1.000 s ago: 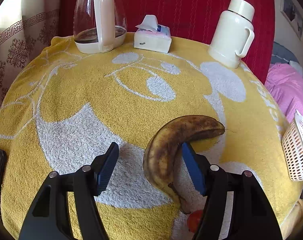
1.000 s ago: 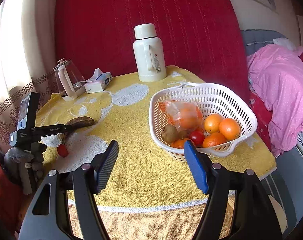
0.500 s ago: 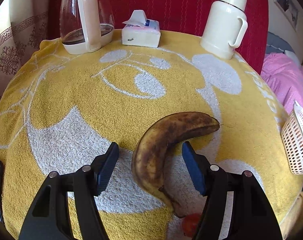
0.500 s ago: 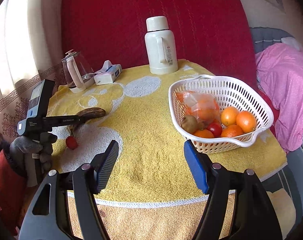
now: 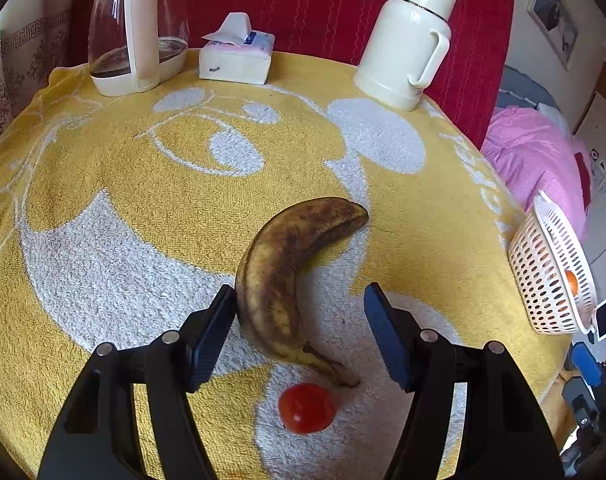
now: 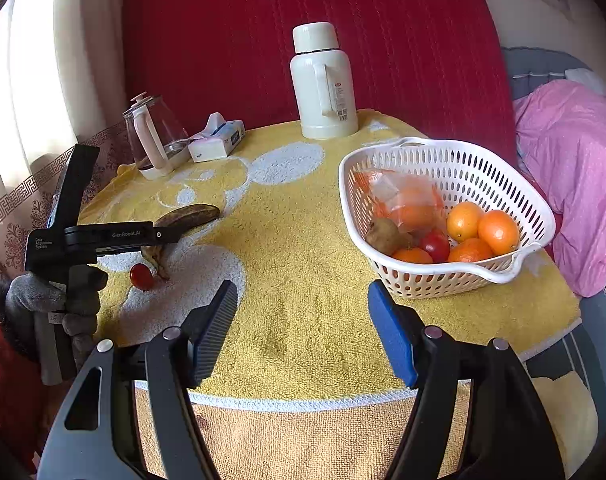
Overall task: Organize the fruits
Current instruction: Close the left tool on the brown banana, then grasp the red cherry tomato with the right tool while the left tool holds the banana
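In your left wrist view, the left gripper (image 5: 299,328) has its fingers spread wide and grasps nothing. The banana (image 5: 287,276) lies on the table (image 5: 103,200) between them, low and centre in the frame. It curves from its stem at lower centre up toward its tip at centre right, and its outer curve looks to touch the left finger (image 5: 213,336). A tomato (image 5: 307,408) sits just below the stem. Along the top stand a kettle (image 5: 131,28), a tissue box (image 5: 235,60) and a thermos (image 5: 407,40); the basket (image 5: 551,276) is at the right edge.

In your right wrist view, the right gripper (image 6: 303,332) is also spread and holds nothing, above bare table near its front edge. The basket (image 6: 463,168), centre right, holds oranges (image 6: 499,232). The banana (image 6: 187,216) lies at centre left, partly behind the left gripper (image 6: 103,236).
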{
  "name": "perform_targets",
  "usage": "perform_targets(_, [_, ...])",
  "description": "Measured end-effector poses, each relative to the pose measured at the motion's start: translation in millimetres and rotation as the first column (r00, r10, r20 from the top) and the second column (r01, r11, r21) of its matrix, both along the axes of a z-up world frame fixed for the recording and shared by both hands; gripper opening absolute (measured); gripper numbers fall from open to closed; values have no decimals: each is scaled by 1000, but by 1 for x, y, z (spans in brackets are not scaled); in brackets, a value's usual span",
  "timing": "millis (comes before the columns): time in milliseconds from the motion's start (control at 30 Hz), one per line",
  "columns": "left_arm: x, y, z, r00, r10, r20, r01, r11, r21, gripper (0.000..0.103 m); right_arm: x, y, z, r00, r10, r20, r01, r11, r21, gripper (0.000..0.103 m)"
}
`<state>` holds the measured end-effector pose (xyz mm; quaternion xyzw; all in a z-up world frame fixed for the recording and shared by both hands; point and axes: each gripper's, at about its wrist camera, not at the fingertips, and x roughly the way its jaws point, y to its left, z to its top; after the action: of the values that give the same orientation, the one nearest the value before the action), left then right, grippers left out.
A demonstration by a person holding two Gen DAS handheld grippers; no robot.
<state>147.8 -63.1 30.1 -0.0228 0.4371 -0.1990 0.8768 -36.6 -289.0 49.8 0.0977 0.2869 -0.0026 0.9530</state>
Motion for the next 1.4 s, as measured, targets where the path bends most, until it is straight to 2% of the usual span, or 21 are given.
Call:
perform_targets(167, [9,-4,-1,1000,10,20,-10,1000,28,66,0,1,-1,1000,4,-1,-4,1000,-2,69])
perform_targets(233, [17,-5,-2,999,25,21,-26,999,42,62,0,1,-1,1000,4,0,-4,1000,-3,69])
perform_targets(300, [24,-6,-3,999,27,24,-28,998,58,49,-1,1,-1,1000,4,-1,-4,1000,-3,69])
perform_targets(333, [27,-7,-4,999,25,30,-27,997,70,47,-1,1,-1,1000,4,0,-4,1000,-3,69])
perform_targets(533, [25,-20,-6,996,-24,90,11,991,137,45,2,2,-4,1000,6,-11,-6,1000,-3,69])
perform_targets(667, [23,-17,-5,994,-59,88,50,993,106,36,3,5,-6,1000,10,-18,-10,1000,-3,69])
perform_targets(767, [19,-19,-4,993,-65,102,54,993,107,34,4,6,-5,1000,8,-17,-9,1000,-1,69])
perform_targets(1033, [17,-1,9,991,5,132,-12,999,51,31,8,17,-3,999,30,-32,-30,999,12,70])
perform_targets(1233, [10,16,27,986,31,164,-27,999,-26,28,25,42,-3,989,133,-67,-130,991,37,70])
perform_targets(1300, [9,19,32,983,37,182,-31,999,-34,23,34,54,-4,980,177,-90,-172,984,53,70])
perform_targets(1400, [8,26,38,980,43,196,-31,997,-64,22,48,71,-7,962,244,-122,-236,969,79,70])
